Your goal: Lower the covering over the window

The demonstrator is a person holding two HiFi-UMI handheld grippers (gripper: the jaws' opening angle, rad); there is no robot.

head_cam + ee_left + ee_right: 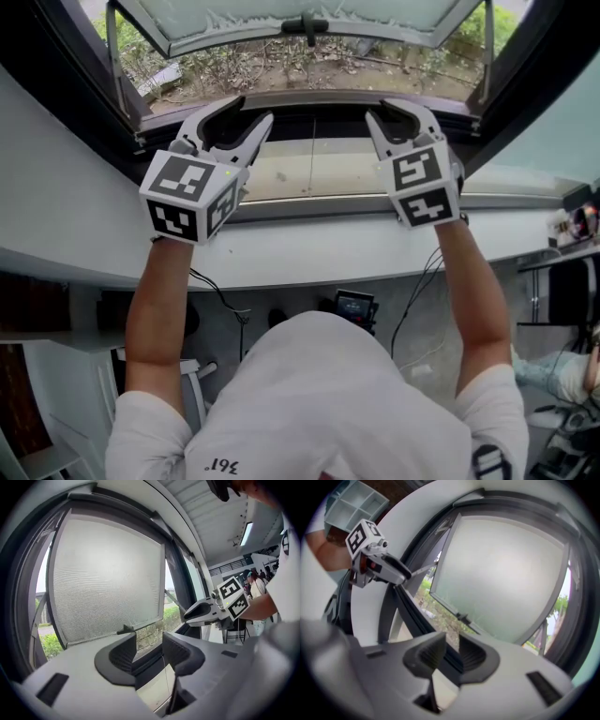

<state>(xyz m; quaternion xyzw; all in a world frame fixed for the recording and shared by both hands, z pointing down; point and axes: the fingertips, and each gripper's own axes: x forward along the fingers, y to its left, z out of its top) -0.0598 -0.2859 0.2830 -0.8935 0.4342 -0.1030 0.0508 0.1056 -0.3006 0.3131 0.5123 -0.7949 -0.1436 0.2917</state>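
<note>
I hold both tongs raised to reach the covering, which is out of view. The left tongs [255, 110] are spread and the right tongs [384, 112] narrower, both empty. A thin cord [312, 155] hanging between them is probably its pull.

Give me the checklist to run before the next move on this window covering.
1. Left gripper empty, jaws apart: ok.
2. Right gripper empty, jaws narrowly apart: ok.
3. Covering in sight: not ok, none shows in any view.
4. Thin cord between the grippers belongs to the covering: cannot tell.
5. Window sash shut: not ok, it is tilted outward.
</note>
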